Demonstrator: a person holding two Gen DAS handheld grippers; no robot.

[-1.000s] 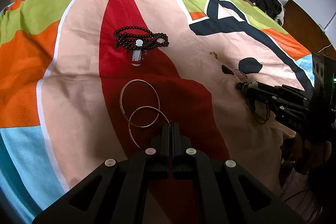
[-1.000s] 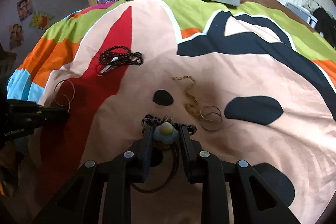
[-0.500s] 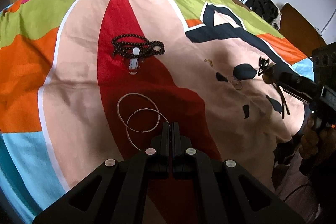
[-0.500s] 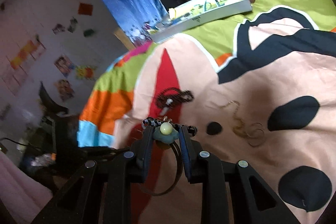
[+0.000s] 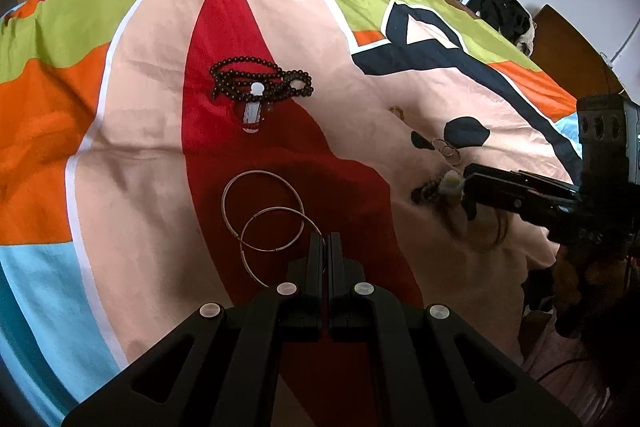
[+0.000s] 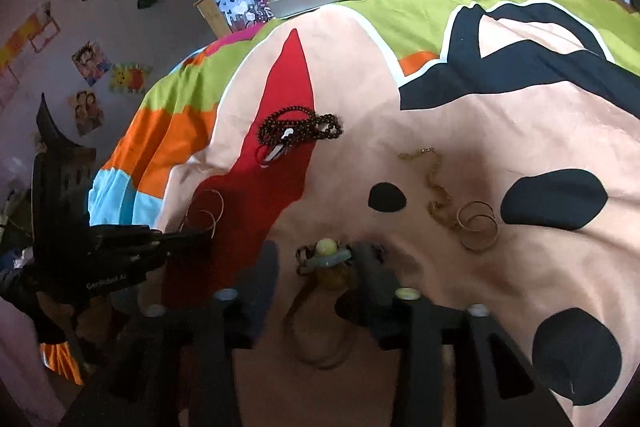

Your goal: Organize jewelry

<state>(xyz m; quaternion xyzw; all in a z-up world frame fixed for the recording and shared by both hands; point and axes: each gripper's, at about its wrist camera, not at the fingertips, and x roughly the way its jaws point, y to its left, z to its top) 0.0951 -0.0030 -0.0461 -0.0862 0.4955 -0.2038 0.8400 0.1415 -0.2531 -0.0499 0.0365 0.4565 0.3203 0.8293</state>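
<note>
Now the right tongs (image 6: 326, 259) stand spread, blurred, with the pendant necklace (image 6: 327, 254) lying loose on the bedspread (image 6: 500, 131) between them; half a second ago they pinched it raised above the bed. Left tongs (image 5: 325, 247) stay pressed together, empty, at the near edge of the two wire hoops (image 5: 262, 205), unmoved. Far of these lies the dark bead string (image 5: 260, 83); gold chain (image 6: 434, 179) and small rings (image 6: 478, 225) lie right.

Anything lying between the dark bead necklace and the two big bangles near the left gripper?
Nothing: in the left wrist view, only bare red bedspread separates the bead necklace from the bangles.
</note>
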